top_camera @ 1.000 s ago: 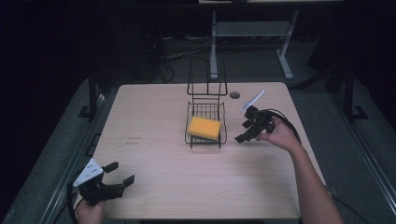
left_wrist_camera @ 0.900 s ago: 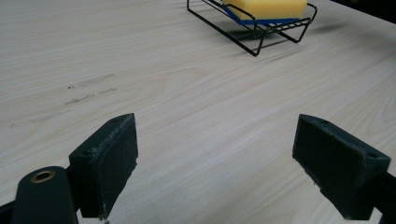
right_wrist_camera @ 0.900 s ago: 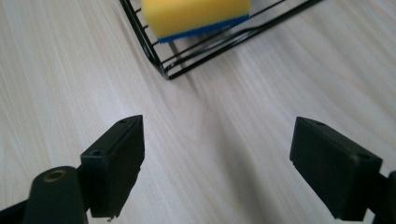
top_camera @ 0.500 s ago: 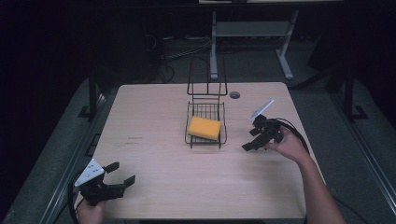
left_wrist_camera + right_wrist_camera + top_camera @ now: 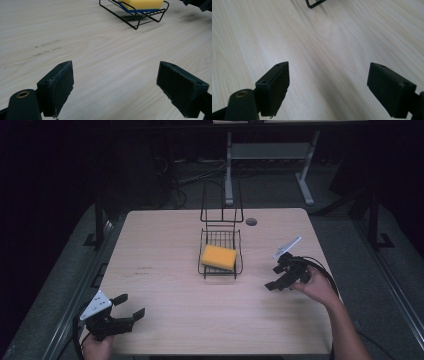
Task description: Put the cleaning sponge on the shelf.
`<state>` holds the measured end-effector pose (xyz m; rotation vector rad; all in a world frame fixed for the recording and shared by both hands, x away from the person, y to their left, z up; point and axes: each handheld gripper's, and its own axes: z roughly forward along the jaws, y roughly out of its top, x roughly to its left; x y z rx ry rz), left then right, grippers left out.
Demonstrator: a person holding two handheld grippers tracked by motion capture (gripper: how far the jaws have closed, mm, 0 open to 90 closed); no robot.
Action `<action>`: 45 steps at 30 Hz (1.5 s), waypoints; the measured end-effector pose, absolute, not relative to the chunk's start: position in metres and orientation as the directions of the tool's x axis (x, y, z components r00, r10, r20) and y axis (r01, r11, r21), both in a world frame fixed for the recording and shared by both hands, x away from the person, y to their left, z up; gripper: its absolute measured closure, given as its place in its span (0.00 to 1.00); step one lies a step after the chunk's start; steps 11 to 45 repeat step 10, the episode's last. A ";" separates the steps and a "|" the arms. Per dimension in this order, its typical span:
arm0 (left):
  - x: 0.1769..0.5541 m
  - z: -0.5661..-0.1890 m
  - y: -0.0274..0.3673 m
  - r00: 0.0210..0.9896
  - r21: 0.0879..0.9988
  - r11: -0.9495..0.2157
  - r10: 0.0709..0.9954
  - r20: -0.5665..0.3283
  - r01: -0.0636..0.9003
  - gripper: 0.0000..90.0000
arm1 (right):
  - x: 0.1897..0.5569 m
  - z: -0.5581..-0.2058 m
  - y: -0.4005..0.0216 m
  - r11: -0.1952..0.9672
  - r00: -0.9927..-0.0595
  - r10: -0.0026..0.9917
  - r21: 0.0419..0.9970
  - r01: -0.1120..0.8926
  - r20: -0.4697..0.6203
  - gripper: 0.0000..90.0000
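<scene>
The pale wooden table carries a black wire rack near its middle, with a yellow sponge lying flat in its low tray, long side running left to right. The right tongs sit just right of the rack, jaws spread and empty; the sponge lies to their left, far closer than to the left tongs, also wide open at the near-left corner. Since a second ago the right tongs have drawn back toward the near side, away from the rack; the left haven't budged.
</scene>
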<state>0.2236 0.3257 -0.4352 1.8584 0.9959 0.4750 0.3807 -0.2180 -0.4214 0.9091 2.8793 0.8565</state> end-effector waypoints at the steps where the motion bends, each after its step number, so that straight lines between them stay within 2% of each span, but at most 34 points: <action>1: 0.223 -0.435 0.326 0.593 0.873 -0.225 0.800 -0.088 0.434 0.15 | 0.379 -0.422 -0.219 0.682 -0.830 0.535 0.500 0.535 0.158 0.20; 10: 0.223 -0.434 0.323 0.599 0.873 -0.233 0.797 -0.082 0.429 0.15 | 0.362 -0.422 -0.223 0.680 -0.831 0.537 0.507 0.529 0.147 0.20; 45: 0.223 -0.434 0.323 0.599 0.873 -0.233 0.797 -0.082 0.429 0.15 | 0.362 -0.422 -0.223 0.680 -0.831 0.537 0.507 0.529 0.147 0.20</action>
